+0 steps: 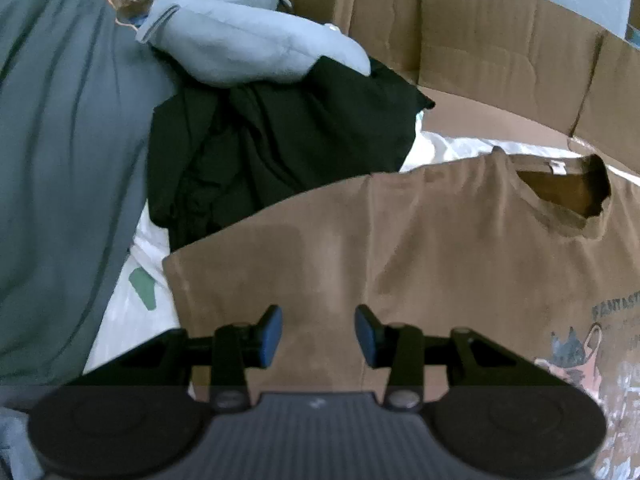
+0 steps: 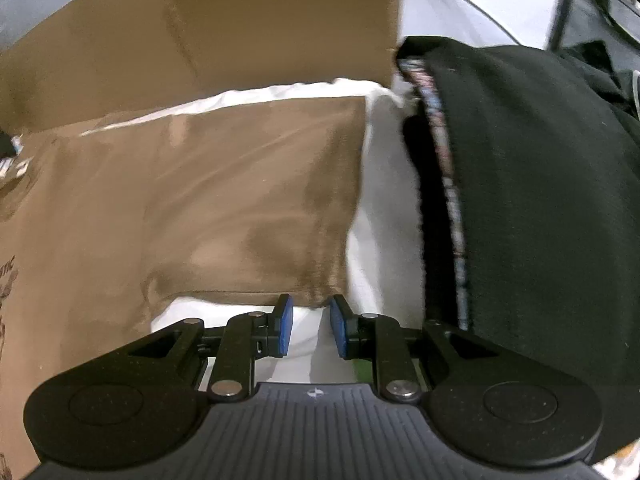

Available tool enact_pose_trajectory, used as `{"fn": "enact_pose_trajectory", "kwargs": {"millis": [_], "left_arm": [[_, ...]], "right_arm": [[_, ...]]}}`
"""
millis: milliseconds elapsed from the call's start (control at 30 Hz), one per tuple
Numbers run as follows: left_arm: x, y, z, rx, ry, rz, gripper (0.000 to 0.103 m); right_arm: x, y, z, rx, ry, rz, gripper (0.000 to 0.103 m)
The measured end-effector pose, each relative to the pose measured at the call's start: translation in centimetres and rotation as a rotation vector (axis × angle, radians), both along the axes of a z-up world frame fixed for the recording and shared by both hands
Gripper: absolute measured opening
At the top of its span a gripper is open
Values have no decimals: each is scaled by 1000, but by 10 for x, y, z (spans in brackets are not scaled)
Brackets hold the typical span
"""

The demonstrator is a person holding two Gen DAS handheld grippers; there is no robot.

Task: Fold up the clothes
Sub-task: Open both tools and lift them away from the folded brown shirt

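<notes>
Both claws sit released: your left gripper (image 1: 319, 334) over the flat brown cotton t-shirt (image 1: 400, 248) on the white sheet (image 2: 372, 216), right gripper (image 2: 311, 330) at its sleeve edge (nothing pinched yet). Grab both layers before folding.

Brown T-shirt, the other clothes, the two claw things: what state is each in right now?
Brown T-shirt: spread flat, print up, unfolded.
Black garment: crumpled heap.
Light blue garment: bunched up.
Left gripper: open above the shirt, empty.
Right gripper: open at the sleeve's edge, empty.
</notes>
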State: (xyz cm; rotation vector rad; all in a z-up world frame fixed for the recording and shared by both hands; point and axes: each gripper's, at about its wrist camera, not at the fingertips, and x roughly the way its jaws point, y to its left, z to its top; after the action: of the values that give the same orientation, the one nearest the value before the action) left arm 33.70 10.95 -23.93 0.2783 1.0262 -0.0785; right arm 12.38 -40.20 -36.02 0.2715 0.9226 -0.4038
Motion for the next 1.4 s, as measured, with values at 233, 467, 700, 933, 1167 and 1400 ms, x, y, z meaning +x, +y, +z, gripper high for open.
{"fn": "enact_pose_trajectory", "kwargs": {"millis": [233,467,700,933,1167,1400], "left_arm": [[-4,-3,1,5,4,-9,43],[-6,-1,0,15,10,-6,43],[-8,0,-2,20,11,-14,43],[-4,-1,-3,19,6,-12,43],[2,-3,1,10,-5,-22,43],[7,-3,1,6,-18,-29,43]], "right_arm": [[-9,-12,3,158,-63,-102,43],[-4,-32,-6,261,-84,-237,34],[0,-29,3,155,-55,-203,7],[11,-28,1,58,9,-171,15],[5,-13,23,-52,-27,-219,25],[24,-2,26,-27,-96,-57,25]]}}
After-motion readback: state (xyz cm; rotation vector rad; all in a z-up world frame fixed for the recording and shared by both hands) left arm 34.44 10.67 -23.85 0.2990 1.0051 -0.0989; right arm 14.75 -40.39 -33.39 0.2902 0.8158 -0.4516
